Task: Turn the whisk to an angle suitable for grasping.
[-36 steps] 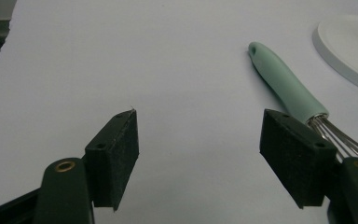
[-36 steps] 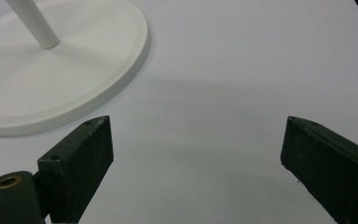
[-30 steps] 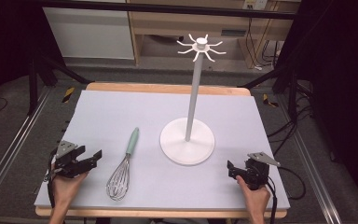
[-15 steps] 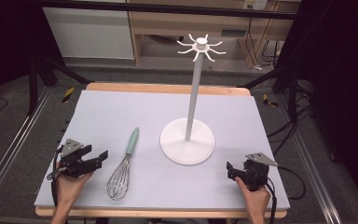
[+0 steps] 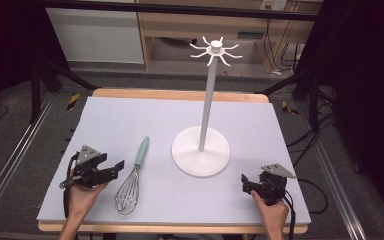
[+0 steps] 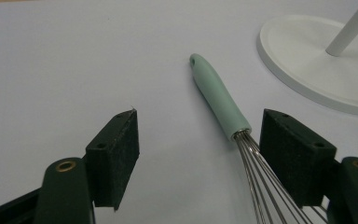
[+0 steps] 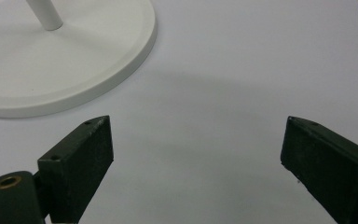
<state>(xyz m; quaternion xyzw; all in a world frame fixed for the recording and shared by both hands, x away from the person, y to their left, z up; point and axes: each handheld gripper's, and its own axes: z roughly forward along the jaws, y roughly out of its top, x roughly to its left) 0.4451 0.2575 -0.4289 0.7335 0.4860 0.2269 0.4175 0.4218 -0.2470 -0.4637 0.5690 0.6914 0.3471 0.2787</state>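
the bench [image 5: 130, 120] carries a pale lavender mat on a wooden top. a metal balloon whisk with a mint-green handle [image 5: 132, 177] lies flat on the mat, left of centre and toward the near edge. its handle points away from the person and its wire head points toward the near edge of the bench. a white stand with a round flat base, a thin upright pole and a ring of curved hooks on top [image 5: 201, 150] stands at the centre of the mat, just right of the whisk and apart from it.

the left gripper [image 5: 114, 167] is held in the person's left hand [image 5: 82, 192] just left of the whisk, low over the mat. its jaws are spread wide and grip nothing. in the left gripper view, the left gripper [image 6: 200, 158] faces the whisk [image 6: 223, 105]: the junction of handle and wires lies close beside the right-hand jaw, and the wires run down past that jaw. whether the wires touch the jaw cannot be told. the stand base [image 6: 317, 60] shows at upper right.

the right gripper [image 5: 245, 184] is held in the person's right hand [image 5: 272, 212] near the front right corner of the mat, well apart from the whisk. in the right gripper view, the right gripper [image 7: 196, 154] has its jaws spread wide over bare mat, with the stand base [image 7: 74, 60] at upper left.
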